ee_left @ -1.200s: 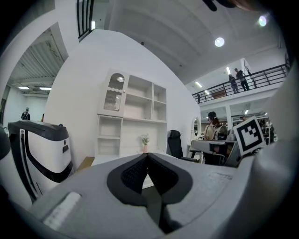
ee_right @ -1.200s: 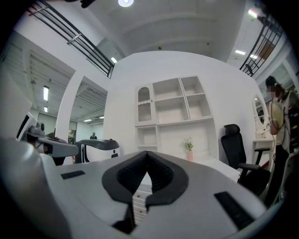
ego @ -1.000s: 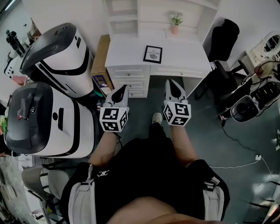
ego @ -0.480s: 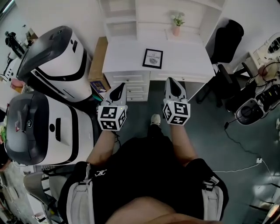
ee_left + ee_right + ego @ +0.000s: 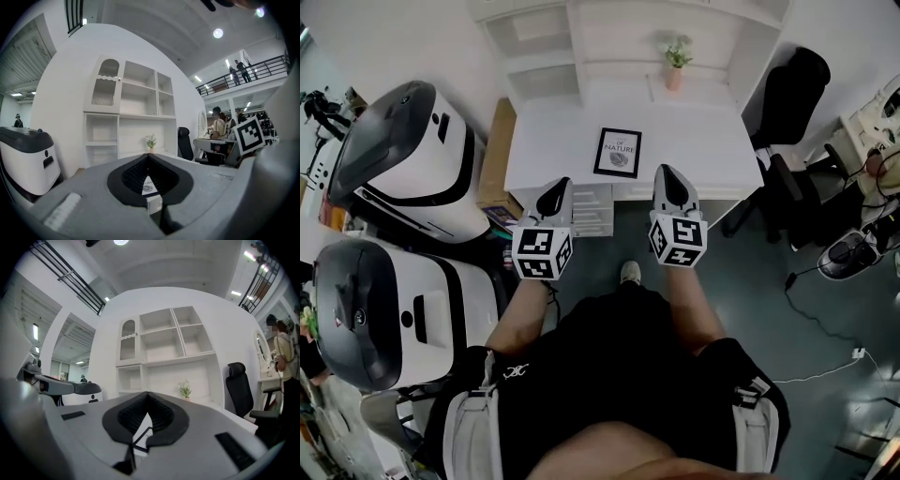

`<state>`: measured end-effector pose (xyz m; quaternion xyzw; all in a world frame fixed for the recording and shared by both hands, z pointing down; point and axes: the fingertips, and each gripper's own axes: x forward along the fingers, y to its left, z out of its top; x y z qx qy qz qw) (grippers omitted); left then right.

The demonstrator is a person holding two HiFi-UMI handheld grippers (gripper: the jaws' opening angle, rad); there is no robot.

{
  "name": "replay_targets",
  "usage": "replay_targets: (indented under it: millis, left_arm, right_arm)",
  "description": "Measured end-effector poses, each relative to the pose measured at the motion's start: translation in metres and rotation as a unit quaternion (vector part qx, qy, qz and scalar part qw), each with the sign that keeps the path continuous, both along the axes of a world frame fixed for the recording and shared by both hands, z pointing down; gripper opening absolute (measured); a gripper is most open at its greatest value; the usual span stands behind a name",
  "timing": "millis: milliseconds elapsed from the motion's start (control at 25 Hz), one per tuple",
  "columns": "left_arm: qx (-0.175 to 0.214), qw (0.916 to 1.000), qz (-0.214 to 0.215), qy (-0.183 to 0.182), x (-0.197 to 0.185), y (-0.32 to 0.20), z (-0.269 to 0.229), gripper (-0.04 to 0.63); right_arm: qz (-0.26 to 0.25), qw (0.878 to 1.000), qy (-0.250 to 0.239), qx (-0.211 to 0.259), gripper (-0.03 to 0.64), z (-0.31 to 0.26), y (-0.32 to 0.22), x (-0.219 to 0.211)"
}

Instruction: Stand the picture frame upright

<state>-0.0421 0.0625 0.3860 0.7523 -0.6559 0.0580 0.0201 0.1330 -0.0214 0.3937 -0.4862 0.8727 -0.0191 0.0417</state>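
Observation:
A black picture frame (image 5: pixel 618 153) with a white print lies flat on the white desk (image 5: pixel 703 150), near its front edge. My left gripper (image 5: pixel 558 187) is shut and empty, held just short of the desk's front edge, left of the frame. My right gripper (image 5: pixel 669 178) is also shut and empty, at the desk's front edge right of the frame. In the left gripper view a slice of the frame (image 5: pixel 148 185) shows through the closed jaws. The right gripper view shows a corner of the frame (image 5: pixel 142 434) the same way.
A small potted plant (image 5: pixel 676 61) stands at the back of the desk under white shelves (image 5: pixel 581 37). Drawers (image 5: pixel 591 208) sit under the desk's left half. Two large white-and-grey machines (image 5: pixel 403 159) stand to the left. A black office chair (image 5: pixel 789 98) is at the right.
I have stepped closer to the desk. The desk and frame have slid down the head view toward both grippers, which stay shut and side by side.

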Motion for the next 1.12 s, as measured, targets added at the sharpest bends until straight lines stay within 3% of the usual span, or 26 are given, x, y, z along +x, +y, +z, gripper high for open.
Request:
replay_targets:
  millis: [480,760,1120]
  left_arm:
    - [-0.001,0.9992,-0.038,0.005,-0.011,-0.156,-0.015,0.015]
    - [-0.009,0.9982,-0.059,0.009,-0.024,-0.214,-0.011,0.015]
    - [-0.026,0.9994,-0.024,0.003,-0.041,-0.268,0.001,0.015]
  right_arm:
    - [-0.038,0.999,0.008,0.004,0.002,-0.016,-0.157,-0.018]
    - [-0.063,0.998,0.011,-0.007,0.002,-0.01,-0.216,-0.035]
    - [-0.045,0.998,0.014,-0.041,0.002,0.012,-0.256,-0.046]
